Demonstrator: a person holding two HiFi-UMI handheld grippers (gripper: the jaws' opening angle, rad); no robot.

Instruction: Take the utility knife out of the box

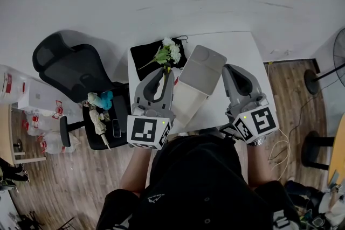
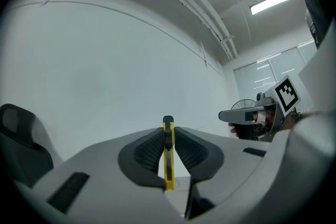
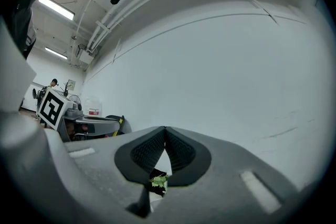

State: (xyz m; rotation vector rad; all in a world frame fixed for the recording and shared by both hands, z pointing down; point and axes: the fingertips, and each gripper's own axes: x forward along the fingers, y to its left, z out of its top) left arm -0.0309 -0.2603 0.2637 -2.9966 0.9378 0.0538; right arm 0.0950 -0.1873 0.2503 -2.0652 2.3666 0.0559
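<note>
- A white table (image 1: 245, 48) stands against a plain white wall on a wood floor. A black office chair (image 1: 67, 67) sits to its left, with small items piled on the seat.
- On the far left of the table lies a black cloth (image 1: 144, 55) with a sprig of white flowers (image 1: 170, 52) on top.
- An open pale box (image 1: 186, 105) sits mid-table, its lid (image 1: 202, 62) tipped back on the far side.
- The left gripper (image 1: 160, 76) is just left of the box, pointing toward the wall. Its jaws are clamped on the yellow utility knife (image 2: 168, 155).
- The knife stands on edge between the ribbed pads, clear of the box, and its dark end pokes just past the jaw tips.
- The right gripper (image 3: 165, 131) is just right of the box, also aimed at the wall. Its jaws are pressed together with nothing between them.
- A standing fan (image 1: 339, 51) shows at the far right edge of the room.
</note>
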